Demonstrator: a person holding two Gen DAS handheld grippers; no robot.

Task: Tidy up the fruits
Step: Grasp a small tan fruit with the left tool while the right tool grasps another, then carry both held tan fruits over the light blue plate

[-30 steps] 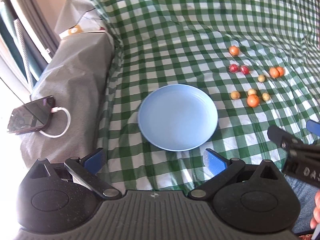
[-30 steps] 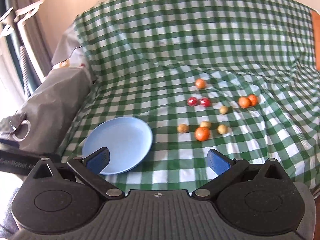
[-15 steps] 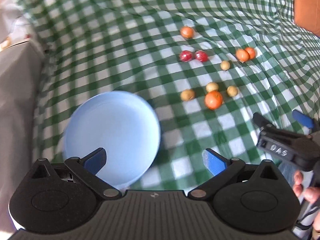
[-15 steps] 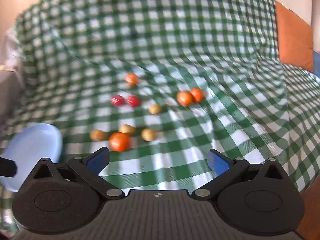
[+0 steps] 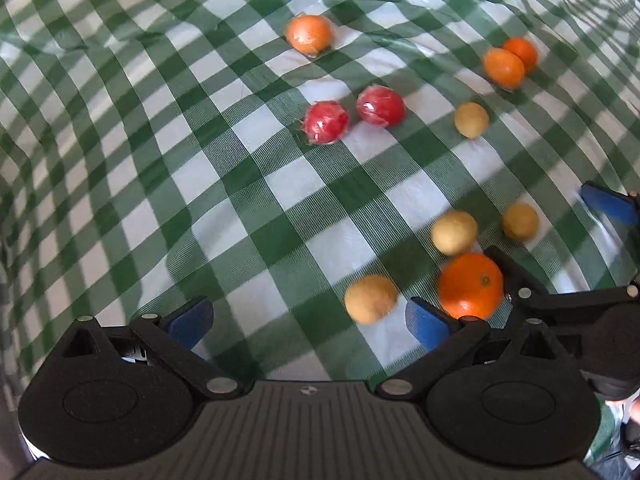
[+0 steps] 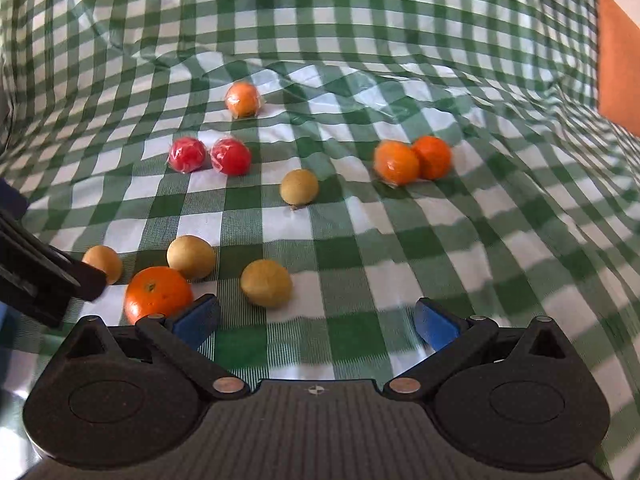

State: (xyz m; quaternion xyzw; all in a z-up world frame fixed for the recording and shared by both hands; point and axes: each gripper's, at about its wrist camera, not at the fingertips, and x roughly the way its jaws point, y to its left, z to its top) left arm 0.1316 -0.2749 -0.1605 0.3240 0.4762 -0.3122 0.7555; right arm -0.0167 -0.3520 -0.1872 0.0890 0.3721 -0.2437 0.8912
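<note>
- Green checked cloth [image 6: 360, 248], fruit scattered across.
- Both tongs, left [image 5: 308, 320] and right [image 6: 316, 322], spread apart, empty.
- Orange [image 6: 158, 294] at right tongs' ten o'clock.

On the green checked cloth [image 6: 360, 60], the right gripper [image 6: 316, 322] hangs with jaws spread and empty, a large orange [image 6: 158, 294] at its 10 o'clock touching the left fingertip [image 6: 198, 318], 2 red wrapped fruits [image 6: 208, 155] at 11 o'clock.

Left gripper [image 5: 308, 320]: jaws spread wide, empty, low over the cloth [image 5: 256, 200]. Right gripper [image 6: 316, 320]: jaws wide, empty, low over the cloth.
</note>
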